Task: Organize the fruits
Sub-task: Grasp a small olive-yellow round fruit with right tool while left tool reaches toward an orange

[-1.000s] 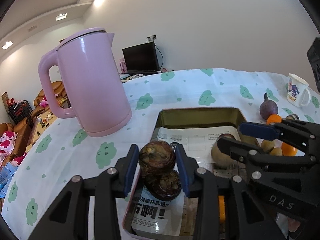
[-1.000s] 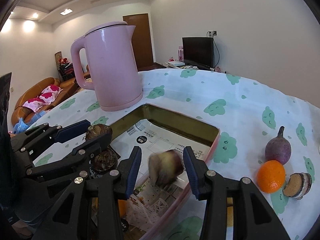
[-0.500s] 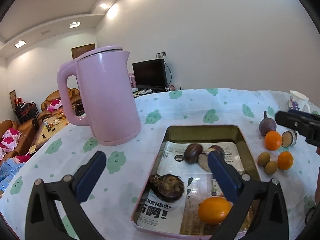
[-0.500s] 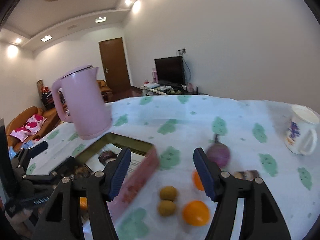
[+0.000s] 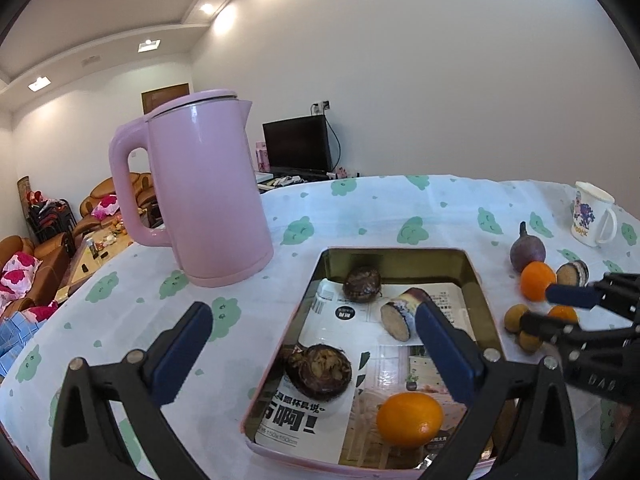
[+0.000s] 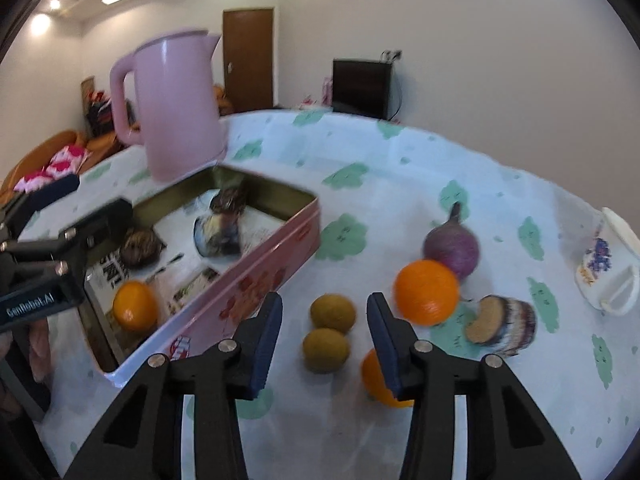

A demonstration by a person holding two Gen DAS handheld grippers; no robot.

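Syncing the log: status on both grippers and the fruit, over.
Left gripper open, empty, over the tin. Right gripper open, jaws just narrowing around two small brown fruits, not gripping. Orange close beside.

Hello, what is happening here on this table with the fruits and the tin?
A person holding two grippers is sorting fruit into a pink tin. The tin already holds an orange, two dark round fruits and a cut piece. The left gripper hangs wide open and empty above the tin. The right gripper, whose jaws have just been closing, is open around two small brown fruits on the tablecloth without pressing them. More oranges and a purple fruit wait beside.
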